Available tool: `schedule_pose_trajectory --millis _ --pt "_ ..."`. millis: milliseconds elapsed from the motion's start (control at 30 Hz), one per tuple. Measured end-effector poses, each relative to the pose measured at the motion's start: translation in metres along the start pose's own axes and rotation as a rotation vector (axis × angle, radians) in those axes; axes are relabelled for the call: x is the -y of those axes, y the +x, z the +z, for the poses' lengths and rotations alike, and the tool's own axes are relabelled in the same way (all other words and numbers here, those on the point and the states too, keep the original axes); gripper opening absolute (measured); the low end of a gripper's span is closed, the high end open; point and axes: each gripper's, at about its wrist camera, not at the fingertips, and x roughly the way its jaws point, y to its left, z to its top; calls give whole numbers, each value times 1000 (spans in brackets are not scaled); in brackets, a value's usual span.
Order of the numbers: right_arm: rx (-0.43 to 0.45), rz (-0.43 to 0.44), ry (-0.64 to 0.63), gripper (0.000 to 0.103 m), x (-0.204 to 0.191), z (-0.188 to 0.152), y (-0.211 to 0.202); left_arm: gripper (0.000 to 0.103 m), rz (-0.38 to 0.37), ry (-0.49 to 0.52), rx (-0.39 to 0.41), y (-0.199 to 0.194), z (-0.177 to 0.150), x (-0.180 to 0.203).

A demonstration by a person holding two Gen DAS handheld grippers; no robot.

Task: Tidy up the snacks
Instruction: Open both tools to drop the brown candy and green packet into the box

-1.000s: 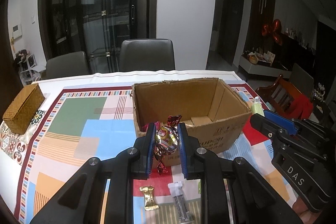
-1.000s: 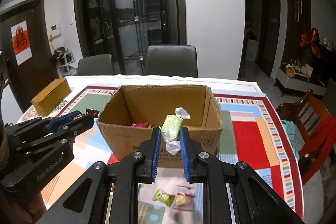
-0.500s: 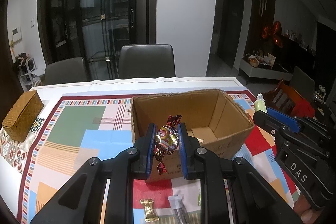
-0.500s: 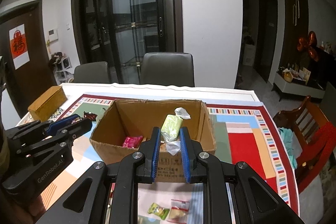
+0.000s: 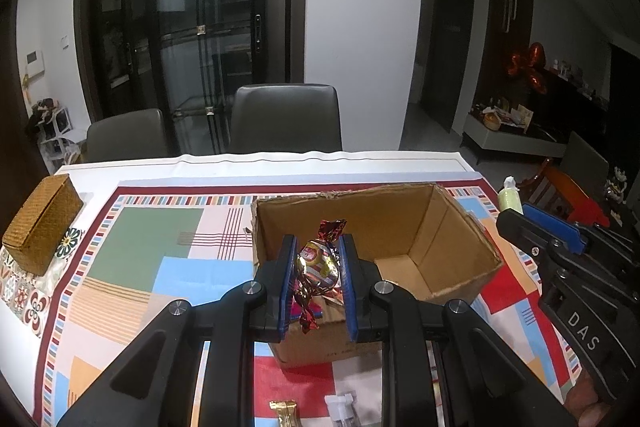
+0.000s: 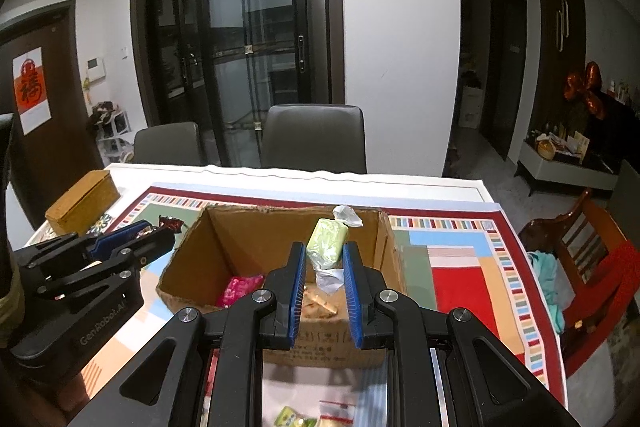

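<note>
Over the open cardboard box (image 5: 436,227) on the table (image 5: 280,167), the left tool (image 5: 318,267) was clamped on a foil-wrapped candy (image 5: 318,265) and the right tool (image 6: 324,259) on a pale green candy (image 6: 326,245). Both sweets looked light, firm in the middle, with crinkly, slippery wrappers; each was pinched across its body. Their long axes ran roughly upright, twisted ends above and below the pads.

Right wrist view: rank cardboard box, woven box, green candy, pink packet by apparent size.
1. cardboard box
2. woven box, though it sits farther back
3-4. green candy and pink packet look alike; the candy is nearer and the packet partly hidden, so unranked.
</note>
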Motion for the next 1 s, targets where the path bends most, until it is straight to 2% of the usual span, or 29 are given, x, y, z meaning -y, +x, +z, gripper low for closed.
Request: schedule_pose_trajectory --millis 667,1000 --pt "-39 -21 -6 20 1 9 40 21 25 -18 -40 37 10 -5" --pt "-60 -4 0 20 7 8 52 22 22 -15 -56 46 10 -4"
